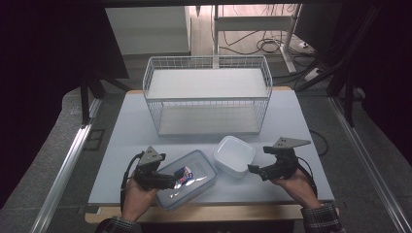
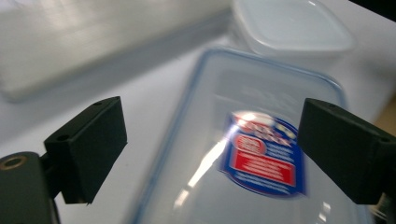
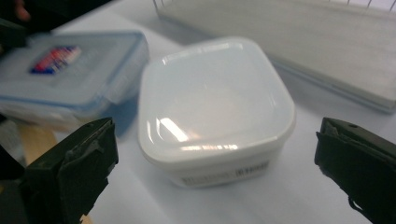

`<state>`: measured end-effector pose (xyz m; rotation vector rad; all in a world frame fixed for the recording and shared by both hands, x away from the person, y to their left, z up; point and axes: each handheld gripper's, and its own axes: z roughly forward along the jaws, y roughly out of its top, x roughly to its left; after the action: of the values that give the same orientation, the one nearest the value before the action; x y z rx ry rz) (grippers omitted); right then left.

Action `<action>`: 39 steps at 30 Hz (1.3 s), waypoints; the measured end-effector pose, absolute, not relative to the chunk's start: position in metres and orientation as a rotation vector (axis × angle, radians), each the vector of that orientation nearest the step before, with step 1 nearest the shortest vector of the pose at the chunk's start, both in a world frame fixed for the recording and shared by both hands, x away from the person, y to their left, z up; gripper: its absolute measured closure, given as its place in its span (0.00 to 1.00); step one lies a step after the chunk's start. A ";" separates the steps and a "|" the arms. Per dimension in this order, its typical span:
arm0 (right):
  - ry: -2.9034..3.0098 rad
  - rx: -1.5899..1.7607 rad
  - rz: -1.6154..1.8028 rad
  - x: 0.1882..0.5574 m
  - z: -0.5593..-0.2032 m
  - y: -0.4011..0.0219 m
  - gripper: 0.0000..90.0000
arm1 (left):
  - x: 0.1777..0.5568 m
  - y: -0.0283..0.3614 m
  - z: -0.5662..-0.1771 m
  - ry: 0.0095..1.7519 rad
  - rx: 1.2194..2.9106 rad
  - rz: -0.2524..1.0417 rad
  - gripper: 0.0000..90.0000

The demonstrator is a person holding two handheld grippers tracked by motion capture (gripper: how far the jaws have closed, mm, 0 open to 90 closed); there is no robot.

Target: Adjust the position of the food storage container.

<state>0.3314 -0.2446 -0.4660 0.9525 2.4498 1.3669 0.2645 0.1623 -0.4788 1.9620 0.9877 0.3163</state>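
Broadly, a pale table (image 1: 121, 145) carried everything, and at its far middle stood a white wire rack (image 1: 207, 92) with two flat shelves. Nearer the person, a clear rectangular container (image 1: 187, 180) with a blue-rimmed lid and a red-and-blue label lay at an angle at the front left, its corner just beside a smaller white square tub (image 1: 234, 155) with its lid on. The left gripper (image 1: 167, 180) hung over the clear container's left end, jaws spread wide on either side of the label and pinching nothing. The right gripper (image 1: 253, 169) sat just right of the white tub, its jaws likewise spread wide and apart from the tub's walls, holding nothing.
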 end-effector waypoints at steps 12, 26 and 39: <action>2.454 0.938 1.280 0.331 -0.472 -0.235 0.00 | 0.255 0.172 -0.484 0.952 1.944 0.392 0.06; 2.469 0.891 1.209 0.333 -0.463 -0.215 0.33 | 0.252 0.177 -0.487 0.954 1.927 0.489 0.05; 2.586 0.801 1.115 0.359 -0.459 -0.167 0.96 | 0.250 0.179 -0.485 0.953 1.914 0.494 0.06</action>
<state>0.3594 -0.1670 -0.4593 0.8014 2.5864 1.1146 0.2504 0.1792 -0.4851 1.9137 0.9534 0.4939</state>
